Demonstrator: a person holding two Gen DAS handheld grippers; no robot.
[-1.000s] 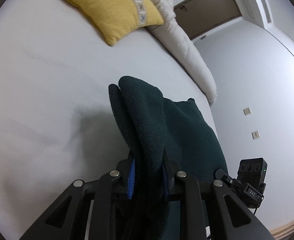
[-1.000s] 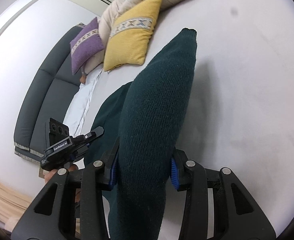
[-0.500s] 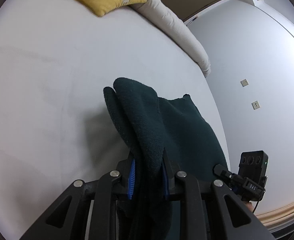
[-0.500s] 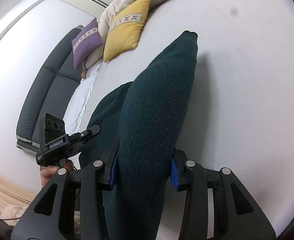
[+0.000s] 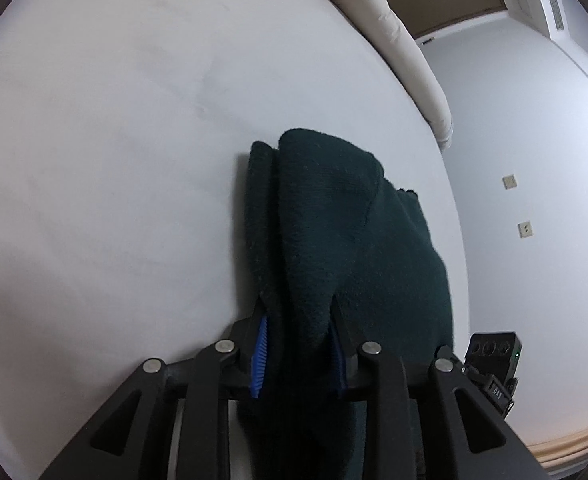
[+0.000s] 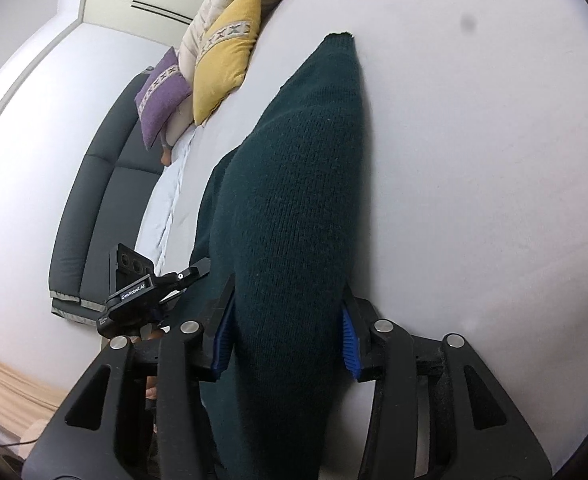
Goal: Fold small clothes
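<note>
A dark green knit garment hangs between both grippers over a white bed. My left gripper is shut on a bunched fold of it, the blue pads pressing the cloth. My right gripper is shut on a thick sleeve-like part of the same garment, which stretches forward to a cuff lying on the sheet. The left gripper shows at the left of the right wrist view. The right gripper's body shows at the lower right of the left wrist view.
A yellow cushion and a purple cushion lean on a beige duvet at the head of the bed. A dark headboard runs along the left. A white wall with sockets is beside the bed.
Both grippers have moved down and nearer the bed with the garment. The cushions have slid toward the top of both views. The grips have not changed.
</note>
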